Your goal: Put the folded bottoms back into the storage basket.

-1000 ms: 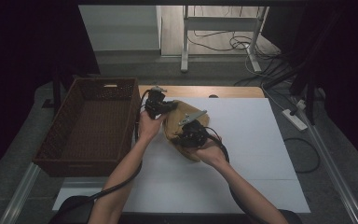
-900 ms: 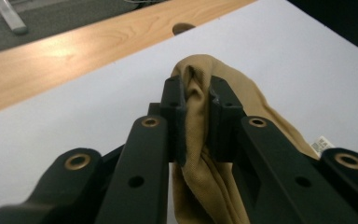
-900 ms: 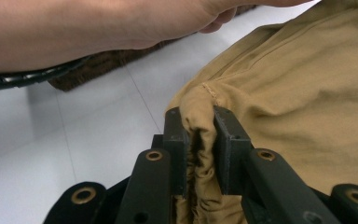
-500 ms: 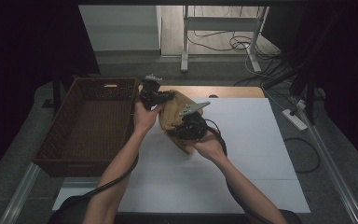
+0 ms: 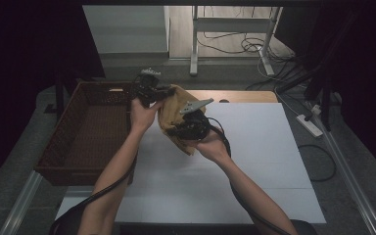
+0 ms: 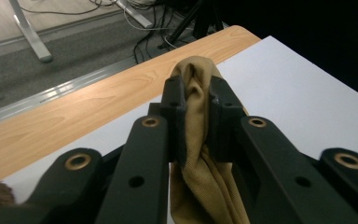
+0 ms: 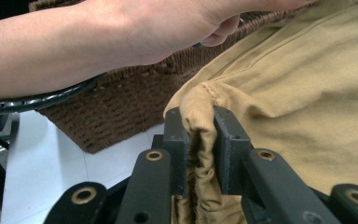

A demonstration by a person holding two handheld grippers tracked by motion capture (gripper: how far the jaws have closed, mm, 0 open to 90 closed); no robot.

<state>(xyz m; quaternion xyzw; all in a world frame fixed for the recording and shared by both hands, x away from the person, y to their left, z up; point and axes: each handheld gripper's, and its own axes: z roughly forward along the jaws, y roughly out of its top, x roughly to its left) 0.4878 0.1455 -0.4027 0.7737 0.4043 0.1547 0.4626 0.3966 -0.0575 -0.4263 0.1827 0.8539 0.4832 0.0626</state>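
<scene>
1. A person stands at a table and holds a two-jaw gripper in each hand, with a mustard-yellow cloth (image 5: 172, 115) bunched between the two.
2. The left gripper (image 6: 197, 100) is clenched on the cloth. In the left gripper view a fold of the fabric is squeezed between the two black jaws, bulges out just past their tips and hangs down below them.
3. The right gripper (image 7: 200, 122) is also clamped on the cloth. In the right gripper view a hemmed edge is gathered between its jaws, and the rest of the fabric spreads up and to the right of them.
4. In the high view the left gripper (image 5: 149, 90) sits at the upper left of the cloth and the right gripper (image 5: 191, 122) at its lower right, close together, with the cloth lifted off the white table top (image 5: 254, 161).
5. A dark brown wicker basket (image 5: 85, 132) stands just to the left of the left gripper. In the right gripper view its woven wall lies beyond the jaws.
6. The person's left forearm (image 7: 88, 42) crosses above the right gripper's jaws in the right gripper view.
7. Beyond the left gripper's jaws a strip of bare wooden table edge (image 6: 84, 107) shows.
</scene>
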